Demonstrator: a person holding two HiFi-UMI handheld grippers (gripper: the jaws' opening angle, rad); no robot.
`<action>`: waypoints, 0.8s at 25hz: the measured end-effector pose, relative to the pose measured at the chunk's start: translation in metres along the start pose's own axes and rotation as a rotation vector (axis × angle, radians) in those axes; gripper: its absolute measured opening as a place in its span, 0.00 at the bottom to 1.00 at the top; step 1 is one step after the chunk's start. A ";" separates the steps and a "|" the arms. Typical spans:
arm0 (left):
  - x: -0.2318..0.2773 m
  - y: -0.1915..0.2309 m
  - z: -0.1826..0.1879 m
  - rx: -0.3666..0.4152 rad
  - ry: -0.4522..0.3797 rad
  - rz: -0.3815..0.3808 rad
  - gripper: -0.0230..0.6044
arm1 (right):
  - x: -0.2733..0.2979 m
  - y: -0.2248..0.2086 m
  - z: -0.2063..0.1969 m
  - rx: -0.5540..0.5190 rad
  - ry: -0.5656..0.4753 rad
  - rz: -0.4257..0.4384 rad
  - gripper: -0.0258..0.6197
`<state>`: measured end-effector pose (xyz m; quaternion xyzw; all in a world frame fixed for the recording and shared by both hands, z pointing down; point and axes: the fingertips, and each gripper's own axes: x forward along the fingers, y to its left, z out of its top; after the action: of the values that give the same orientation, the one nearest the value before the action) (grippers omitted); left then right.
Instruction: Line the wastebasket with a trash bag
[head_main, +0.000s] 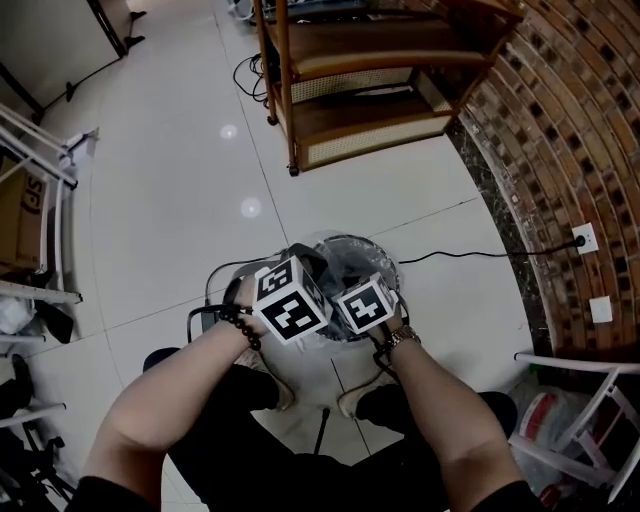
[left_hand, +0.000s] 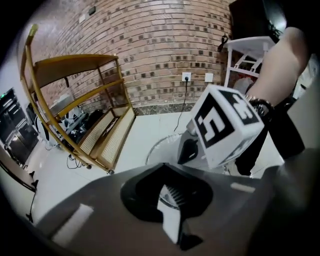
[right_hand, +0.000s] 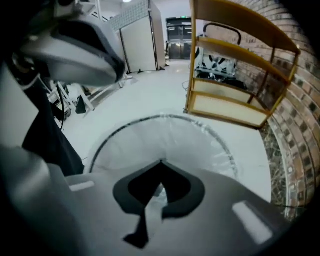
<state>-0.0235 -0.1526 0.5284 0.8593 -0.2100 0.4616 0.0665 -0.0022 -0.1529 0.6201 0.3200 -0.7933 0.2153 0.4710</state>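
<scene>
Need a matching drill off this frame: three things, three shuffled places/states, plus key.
Things:
1. wooden tiered shelf rack
2. black power cable
3. round wire-rimmed wastebasket

Places/states:
A. holds translucent trash bag film
B. runs across the floor to the white wall socket
C. stands on the white tiled floor beside the brick wall

Pairs: 1-C, 2-B, 3-A.
</scene>
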 end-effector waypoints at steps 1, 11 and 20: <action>0.002 0.003 0.002 -0.003 0.000 -0.009 0.04 | 0.010 -0.001 -0.002 0.002 0.020 0.000 0.04; 0.019 0.024 -0.004 0.002 0.076 -0.098 0.04 | 0.095 -0.002 -0.035 0.134 0.173 0.097 0.04; 0.018 0.043 -0.017 0.017 0.142 -0.081 0.04 | 0.149 0.008 -0.048 0.059 0.243 0.134 0.04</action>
<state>-0.0456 -0.1918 0.5492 0.8328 -0.1658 0.5199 0.0928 -0.0308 -0.1620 0.7739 0.2518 -0.7433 0.3068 0.5385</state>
